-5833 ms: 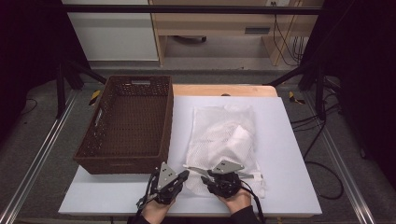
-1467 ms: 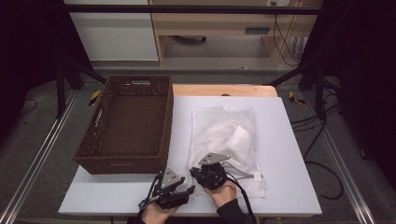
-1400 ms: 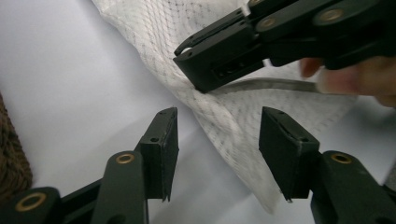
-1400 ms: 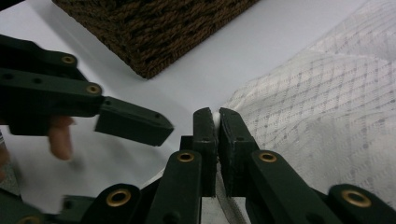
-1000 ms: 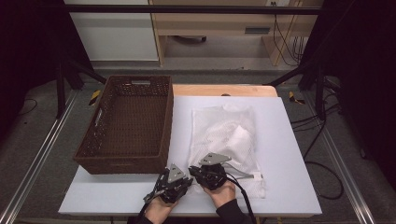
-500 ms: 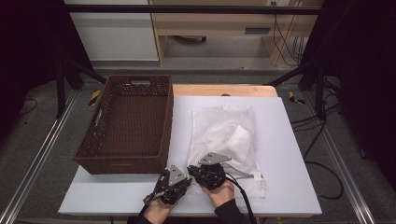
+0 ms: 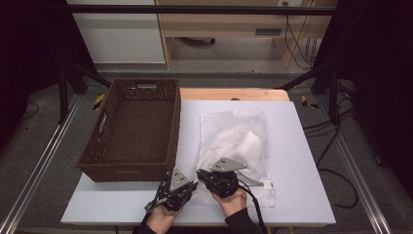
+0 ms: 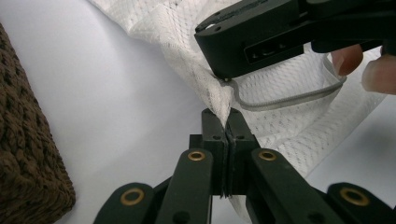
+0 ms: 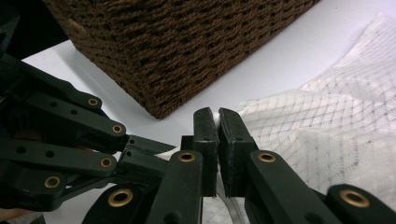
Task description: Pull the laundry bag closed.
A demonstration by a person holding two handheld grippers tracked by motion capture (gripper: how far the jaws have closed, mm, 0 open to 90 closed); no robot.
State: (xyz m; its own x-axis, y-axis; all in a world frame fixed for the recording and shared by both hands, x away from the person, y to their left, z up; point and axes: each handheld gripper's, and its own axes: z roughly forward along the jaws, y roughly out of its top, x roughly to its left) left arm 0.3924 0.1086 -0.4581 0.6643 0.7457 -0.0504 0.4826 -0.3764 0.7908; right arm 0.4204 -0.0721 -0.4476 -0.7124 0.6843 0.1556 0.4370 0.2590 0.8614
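A white mesh bag (image 7: 234,136) lies flat on the white table (image 7: 297,161), right of a brown wicker basket (image 7: 136,126). Both grippers meet at the bag's near left corner. In the left gripper view my left gripper (image 8: 226,122) is shut on a pinched edge of the mesh bag (image 8: 177,42). In its own view my right gripper (image 9: 215,116) is shut on a white fold of the mesh bag (image 9: 327,135). From above, the left gripper (image 7: 191,185) and right gripper (image 7: 202,175) sit almost tip to tip. A grey cord (image 8: 280,100) loops along the bag's edge.
The basket (image 9: 187,46) has nothing in it, and its near corner (image 8: 28,154) stands close to both grippers. A wooden board (image 7: 234,94) borders the table's far edge. Metal rails (image 7: 39,165) and black stand legs flank the table.
Since almost six seconds ago both grippers have drawn together at the bag's near left corner. Over the last second nothing has visibly moved.
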